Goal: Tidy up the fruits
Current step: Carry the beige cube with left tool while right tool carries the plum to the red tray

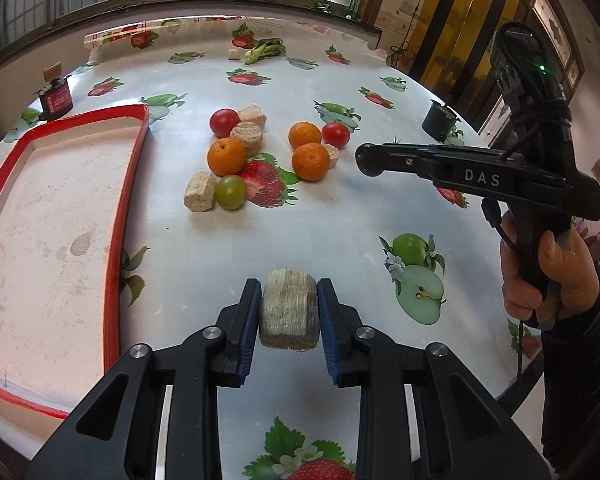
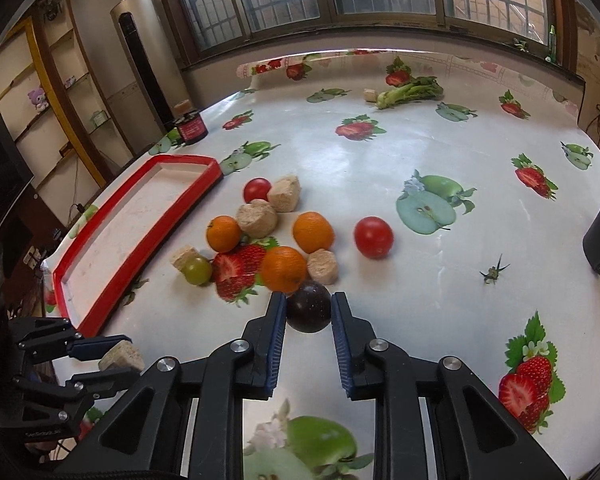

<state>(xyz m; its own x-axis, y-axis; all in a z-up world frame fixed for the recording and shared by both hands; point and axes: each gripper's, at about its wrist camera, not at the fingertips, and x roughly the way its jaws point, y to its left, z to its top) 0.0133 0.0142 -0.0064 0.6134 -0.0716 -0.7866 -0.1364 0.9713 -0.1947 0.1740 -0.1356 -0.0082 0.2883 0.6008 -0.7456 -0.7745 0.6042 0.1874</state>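
Nearest, left wrist view: left gripper [image 1: 288, 312] at lower centre, blue pads clamped on a beige block [image 1: 288, 314], held clear of the tablecloth [image 1: 340, 220].
Nearest, right wrist view: right gripper [image 2: 309, 314] at lower centre, pads tight on a dark round fruit [image 2: 309, 307], possibly a plum; skin too dark to be sure.
Step in hand: both picks made, loads lifted, carry not yet done.
Next move calls for: swinging each load toward the red tray [image 1: 126, 184] at frame left, clearing its raised rim, then releasing low so the round fruit does not roll.
Red tray contents: nothing; bare pale floor with stains.
Loose pile, centre of frame: three oranges [image 1: 227, 156], two red tomatoes [image 1: 224, 122], one green tomato [image 1: 231, 192], several beige blocks, all on the cloth, just right of the tray.
Other containers: small red tin [image 1: 55, 98] at upper left and a black cup [image 1: 440, 120] at right; insides unseen.
Far edge: leafy greens [image 1: 264, 50].
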